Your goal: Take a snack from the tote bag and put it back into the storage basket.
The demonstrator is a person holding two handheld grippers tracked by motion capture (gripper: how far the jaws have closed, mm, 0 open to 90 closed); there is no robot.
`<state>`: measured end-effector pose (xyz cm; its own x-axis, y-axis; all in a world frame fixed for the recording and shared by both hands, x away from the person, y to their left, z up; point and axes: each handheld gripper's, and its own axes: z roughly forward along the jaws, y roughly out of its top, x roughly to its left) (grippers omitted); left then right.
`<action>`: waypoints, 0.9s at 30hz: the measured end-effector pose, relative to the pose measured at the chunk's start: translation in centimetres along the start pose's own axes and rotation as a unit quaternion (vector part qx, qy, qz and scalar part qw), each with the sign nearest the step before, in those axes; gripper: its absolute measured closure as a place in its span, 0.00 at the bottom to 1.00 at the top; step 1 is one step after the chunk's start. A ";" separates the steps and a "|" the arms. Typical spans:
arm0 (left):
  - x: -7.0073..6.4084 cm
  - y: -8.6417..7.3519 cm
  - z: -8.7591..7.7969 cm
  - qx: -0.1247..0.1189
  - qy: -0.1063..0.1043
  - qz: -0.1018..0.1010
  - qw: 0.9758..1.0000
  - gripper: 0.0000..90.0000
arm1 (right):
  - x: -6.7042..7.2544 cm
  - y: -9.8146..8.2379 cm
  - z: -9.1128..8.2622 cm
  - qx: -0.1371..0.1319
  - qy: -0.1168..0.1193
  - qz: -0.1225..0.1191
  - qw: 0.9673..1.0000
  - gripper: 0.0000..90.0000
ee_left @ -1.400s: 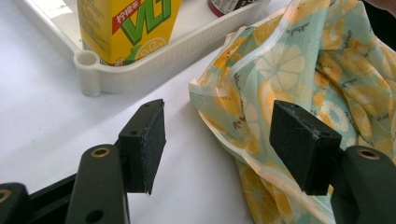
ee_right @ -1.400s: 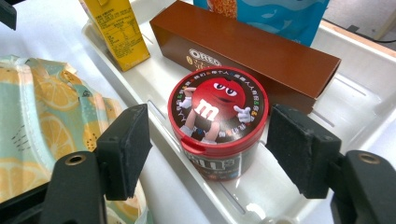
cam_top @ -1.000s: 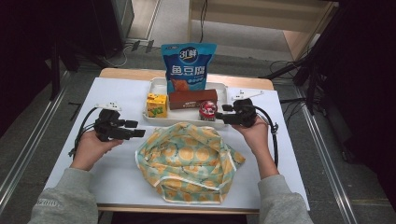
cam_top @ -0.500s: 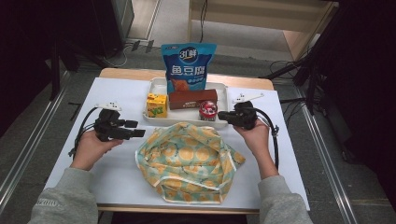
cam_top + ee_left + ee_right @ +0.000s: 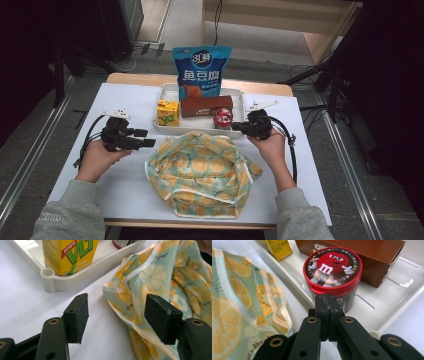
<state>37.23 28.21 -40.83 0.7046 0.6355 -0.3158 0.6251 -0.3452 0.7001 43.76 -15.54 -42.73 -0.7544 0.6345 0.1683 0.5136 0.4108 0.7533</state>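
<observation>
Fruit-print cloth bag (image 5: 200,172) lies crumpled at center of the high view, on the white counter (image 5: 125,195), just below the white tray (image 5: 165,127). Looks light, soft, floppy, prob. slippery fabric; best taken by its stitched rim (image 5: 126,277), w/ two holds to spread the mouth. Left hand-held gripper (image 5: 120,315), mid-left in the high view, has jaws wide apart, nothing held, bag edge lying by one pad. Right hand-held gripper (image 5: 327,302) has just closed, jaws pressed together w/ nothing between, tips just in front of the red-lidded candy tub (image 5: 333,265) in the tray. Yellow drink carton (image 5: 167,112), brown box (image 5: 206,106) and blue snack pouch (image 5: 202,70) sit further up.
</observation>
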 end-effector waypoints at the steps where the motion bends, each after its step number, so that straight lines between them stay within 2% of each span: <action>1: 0.0 0.0 0.0 0.000 0.001 0.000 1.000 0.40 | 0.0 0.0 0.1 0.000 0.000 0.000 1.000 1.00; 27: 0.0 0.0 0.0 -0.001 0.000 0.000 1.000 0.40 | 0.5 0.3 0.9 0.001 0.003 -0.004 1.000 1.00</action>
<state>37.24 28.19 -40.85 0.7046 0.6357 -0.3154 0.6246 -0.3446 0.7008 43.85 -14.54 -43.00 -0.7614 0.6268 0.1655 0.5078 0.4178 0.7534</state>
